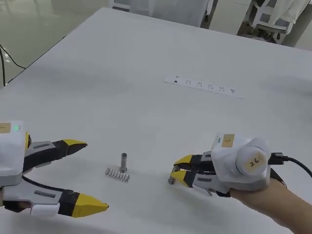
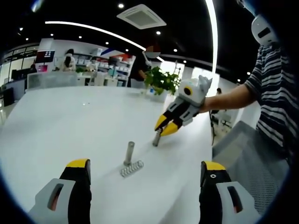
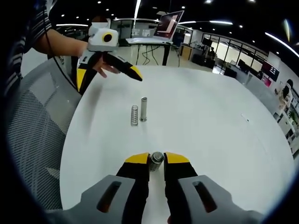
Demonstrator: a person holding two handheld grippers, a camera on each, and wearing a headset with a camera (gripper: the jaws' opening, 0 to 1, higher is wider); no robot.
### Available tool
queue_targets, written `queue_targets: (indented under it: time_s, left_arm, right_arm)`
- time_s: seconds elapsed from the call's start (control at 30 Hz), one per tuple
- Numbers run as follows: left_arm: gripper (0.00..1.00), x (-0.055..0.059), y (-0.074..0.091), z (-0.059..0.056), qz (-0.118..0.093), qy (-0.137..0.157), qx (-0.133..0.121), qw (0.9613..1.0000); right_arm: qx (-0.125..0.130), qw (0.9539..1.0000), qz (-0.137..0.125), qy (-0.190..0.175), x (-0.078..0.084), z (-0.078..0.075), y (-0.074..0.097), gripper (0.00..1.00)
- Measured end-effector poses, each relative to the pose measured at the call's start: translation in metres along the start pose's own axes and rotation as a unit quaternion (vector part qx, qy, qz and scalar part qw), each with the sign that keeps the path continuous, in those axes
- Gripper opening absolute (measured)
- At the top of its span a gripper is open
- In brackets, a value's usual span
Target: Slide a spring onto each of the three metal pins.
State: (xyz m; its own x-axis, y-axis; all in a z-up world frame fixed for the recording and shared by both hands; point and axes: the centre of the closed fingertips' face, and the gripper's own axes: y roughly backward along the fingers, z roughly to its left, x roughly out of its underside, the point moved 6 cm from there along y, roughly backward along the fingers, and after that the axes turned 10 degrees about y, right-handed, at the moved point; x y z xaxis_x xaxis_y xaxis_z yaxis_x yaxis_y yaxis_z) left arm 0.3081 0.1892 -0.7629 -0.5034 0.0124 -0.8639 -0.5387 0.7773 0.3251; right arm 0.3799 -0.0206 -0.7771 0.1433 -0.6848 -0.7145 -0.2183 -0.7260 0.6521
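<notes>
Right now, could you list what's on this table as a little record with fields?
Table: white, power strip at far side
Pin: one metal pin standing upright, bare
Spring: loose, lying beside the pin's base
Left gripper: fingers wide open, holding nothing
Right gripper: fingers shut on a small metal piece, seemingly coiled, low at the tabletop

1. The head view is bright and even. Light comes from above, and the white table [image 1: 146, 58] carries only pale, soft shadows under the left gripper [image 1: 96, 175] and the right gripper [image 1: 176, 171].
2. In both gripper views the ceiling [image 2: 70, 9] is dark, with small bright lamps [image 2: 121, 5] and a glowing strip [image 2: 93, 27].
3. These round views bend strongly at the edges.
4. The spring [image 3: 155, 161] between the right gripper's jaws looks sharp; the room [image 3: 210, 51] far ahead is soft.
</notes>
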Motion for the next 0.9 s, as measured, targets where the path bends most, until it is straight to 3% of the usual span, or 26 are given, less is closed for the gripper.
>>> queue_targets:
  time_s: [0.23, 0.4, 0.43, 0.6, 0.7, 0.9]
  left_arm:
    - [0.95, -0.001, 0.000, 0.001, 0.000, -0.001, 0.000, 1.0000]
    - [0.95, -0.003, 0.000, 0.000, -0.001, -0.002, 0.002, 1.0000]
    - [0.95, -0.003, 0.000, 0.000, 0.000, -0.003, 0.002, 1.0000]
    - [0.95, -0.004, 0.000, 0.000, -0.001, -0.002, 0.003, 1.0000]
    - [0.95, -0.004, 0.000, 0.000, -0.001, -0.002, 0.002, 1.0000]
    - [0.95, -0.004, 0.001, 0.000, 0.001, -0.002, 0.001, 1.0000]
  right_arm:
    - [0.005, 0.9999, -0.008, -0.010, -0.002, -0.001, 0.004, 0.12]
    - [0.014, 0.9991, -0.031, -0.026, -0.009, -0.003, 0.011, 0.12]
    - [0.014, 0.9976, -0.045, -0.051, -0.011, -0.003, 0.013, 0.12]
    - [0.023, 0.9943, -0.069, -0.077, -0.014, -0.004, 0.023, 0.13]
    - [0.015, 0.9892, -0.095, -0.110, -0.017, -0.001, 0.028, 0.13]
    - [0.018, 0.9881, -0.101, -0.114, -0.017, 0.004, 0.034, 0.14]
